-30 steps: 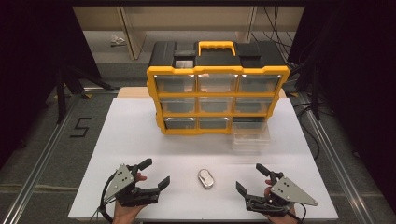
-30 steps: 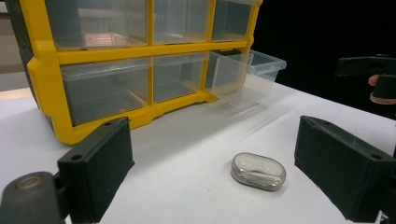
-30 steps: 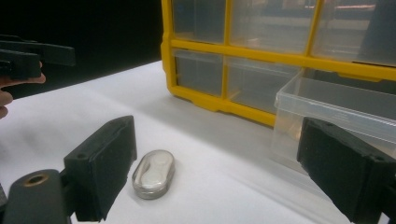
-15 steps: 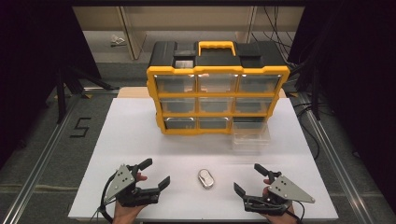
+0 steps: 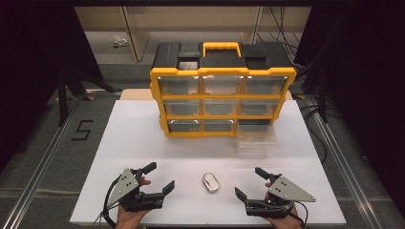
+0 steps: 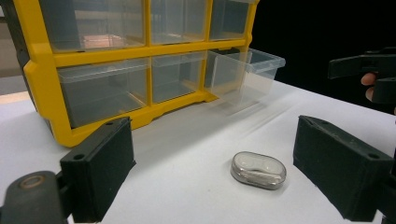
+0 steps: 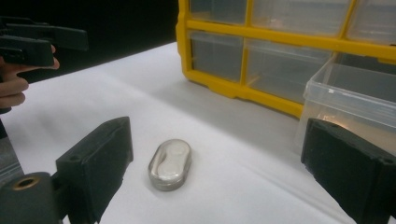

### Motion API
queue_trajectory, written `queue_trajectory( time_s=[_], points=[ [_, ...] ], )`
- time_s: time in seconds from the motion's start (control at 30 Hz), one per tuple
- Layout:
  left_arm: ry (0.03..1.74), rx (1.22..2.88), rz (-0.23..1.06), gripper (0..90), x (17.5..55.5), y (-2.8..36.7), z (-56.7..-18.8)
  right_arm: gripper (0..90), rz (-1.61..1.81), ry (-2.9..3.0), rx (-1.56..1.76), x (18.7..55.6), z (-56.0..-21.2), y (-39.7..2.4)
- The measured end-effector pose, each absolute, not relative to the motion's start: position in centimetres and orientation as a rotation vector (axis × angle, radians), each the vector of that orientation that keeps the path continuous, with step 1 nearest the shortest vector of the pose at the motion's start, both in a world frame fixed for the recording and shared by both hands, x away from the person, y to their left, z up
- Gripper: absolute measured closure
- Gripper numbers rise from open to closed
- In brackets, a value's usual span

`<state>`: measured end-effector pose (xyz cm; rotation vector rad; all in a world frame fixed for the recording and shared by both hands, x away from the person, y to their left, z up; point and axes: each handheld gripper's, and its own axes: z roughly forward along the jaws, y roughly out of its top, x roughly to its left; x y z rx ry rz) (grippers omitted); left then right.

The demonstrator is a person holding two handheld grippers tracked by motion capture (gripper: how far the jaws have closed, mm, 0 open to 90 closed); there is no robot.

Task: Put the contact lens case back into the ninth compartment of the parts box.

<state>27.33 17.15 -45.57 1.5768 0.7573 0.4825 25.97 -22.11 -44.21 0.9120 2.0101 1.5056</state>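
Observation:
A small oval silver case [image 5: 210,182] lies flat on the white table [image 5: 143,138] near the front edge, between both grippers. My left gripper [image 5: 161,176] is open to the left of the case, and its view has the case [image 6: 258,170] ahead between its jaws [image 6: 212,135]. To the right of the case my right gripper [image 5: 249,182] is open, with the case [image 7: 170,164] lying ahead of its left jaw. Neither gripper touches the case.
A yellow and black organizer [image 5: 222,102] with clear drawers stands at the table's back middle. Its bottom right drawer [image 5: 257,138] is pulled out onto the table [image 7: 355,100]. Each gripper view shows the other gripper: the right one [image 6: 369,74] and the left one [image 7: 42,42].
My right gripper has shifted slightly left toward the case. The left gripper and the case have not moved.

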Motion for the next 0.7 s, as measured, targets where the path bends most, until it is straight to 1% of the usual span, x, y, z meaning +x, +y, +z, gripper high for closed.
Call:
queue_trajectory(
  time_s=[0.3, 0.7],
  points=[
    [0.753, 1.580, 0.486, 12.7, 27.3, 17.1, -45.6, 13.5, 1.458, 2.095, 0.929, 26.6, -43.7, -21.4],
    [0.755, 1.580, 0.489, 13.1, 27.3, 17.1, -45.6, 14.2, 1.361, 2.225, 0.893, 27.3, -43.3, -19.9]
  ],
)
